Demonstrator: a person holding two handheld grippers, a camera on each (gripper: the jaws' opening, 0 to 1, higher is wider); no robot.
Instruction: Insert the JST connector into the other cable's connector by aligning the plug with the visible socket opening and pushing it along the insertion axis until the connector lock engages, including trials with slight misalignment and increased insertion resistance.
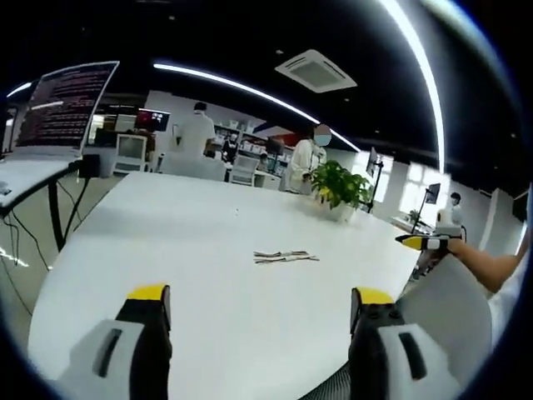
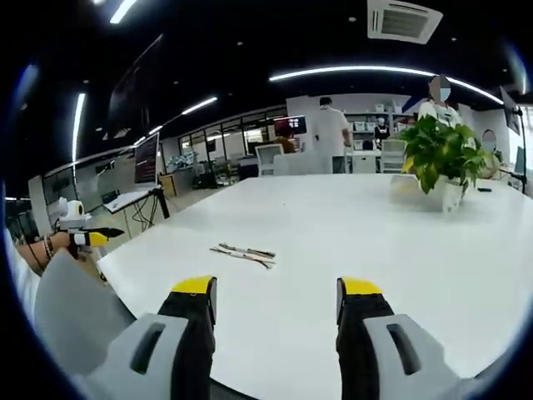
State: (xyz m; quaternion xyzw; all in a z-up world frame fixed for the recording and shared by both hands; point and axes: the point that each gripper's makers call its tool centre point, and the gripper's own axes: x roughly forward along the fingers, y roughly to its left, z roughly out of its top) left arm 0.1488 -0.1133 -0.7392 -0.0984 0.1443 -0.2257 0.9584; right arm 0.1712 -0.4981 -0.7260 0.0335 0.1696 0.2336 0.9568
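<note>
The left gripper [image 1: 260, 304] hangs over the near edge of a white table [image 1: 191, 242] with its yellow-tipped jaws spread wide and nothing between them. Ahead of it and slightly to the right in the left gripper view, the cables [image 1: 284, 257] lie flat on the tabletop as a small loose bundle, well apart from the jaws; their connectors are too small to make out. At the right edge of that view the other gripper's yellow tip pokes in, with a bare forearm [image 1: 491, 268] behind it. The right gripper [image 2: 276, 302] is likewise released, jaws parted and empty above the table [image 2: 400, 242]. In the right gripper view the cables [image 2: 244, 252] lie ahead and a little left of the jaws, untouched. Beyond them, near the far right of the table, stands a potted plant [image 2: 439, 154]. A monitor [image 1: 68, 106] sits on a side desk at the left, and people in white stand in the background.
</note>
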